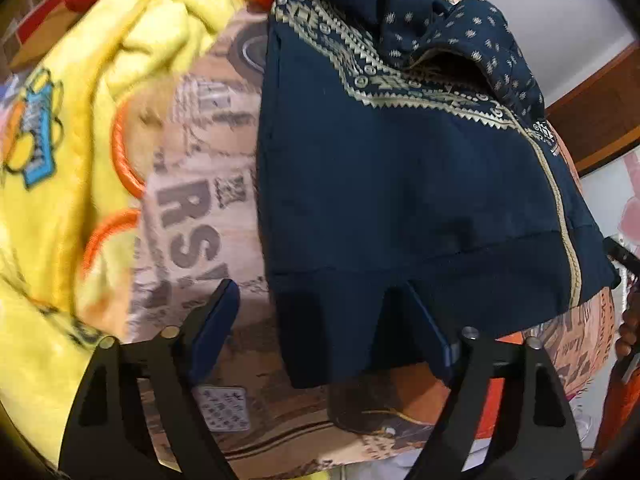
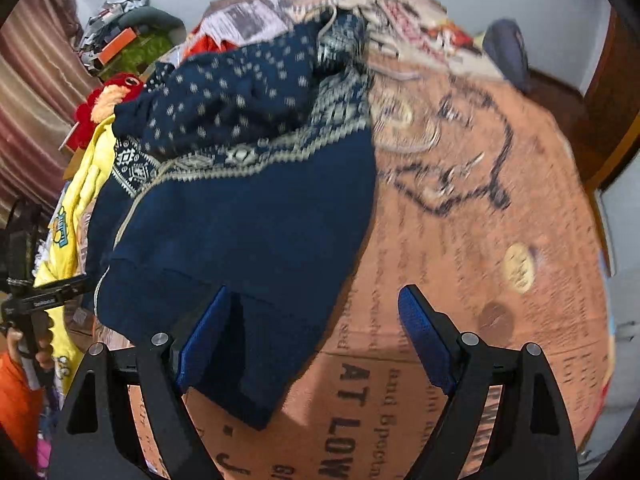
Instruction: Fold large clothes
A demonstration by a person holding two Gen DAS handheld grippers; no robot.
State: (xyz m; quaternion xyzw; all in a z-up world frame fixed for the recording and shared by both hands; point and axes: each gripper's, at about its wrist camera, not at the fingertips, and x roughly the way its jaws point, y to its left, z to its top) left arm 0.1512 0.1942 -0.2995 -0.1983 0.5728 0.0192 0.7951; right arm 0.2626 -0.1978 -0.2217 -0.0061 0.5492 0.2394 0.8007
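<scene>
The navy sweater (image 1: 400, 184) with its cream patterned band lies on a printed bedspread (image 1: 200, 208), body flat, upper part and sleeves bunched in a heap at the far end. Its ribbed hem hangs toward both cameras. The left gripper (image 1: 320, 332) is spread wide, the hem's corner lying between its blue pads (image 1: 212, 332) without being pinched. The right gripper (image 2: 316, 336) is likewise released; the hem's other corner seems to brush its left pad (image 2: 204, 340), though blur makes contact uncertain. A yellow garment (image 1: 60, 184) with orange cuffs lies just beside the sweater, and a red plush toy (image 2: 104, 100) sits beyond it.
</scene>
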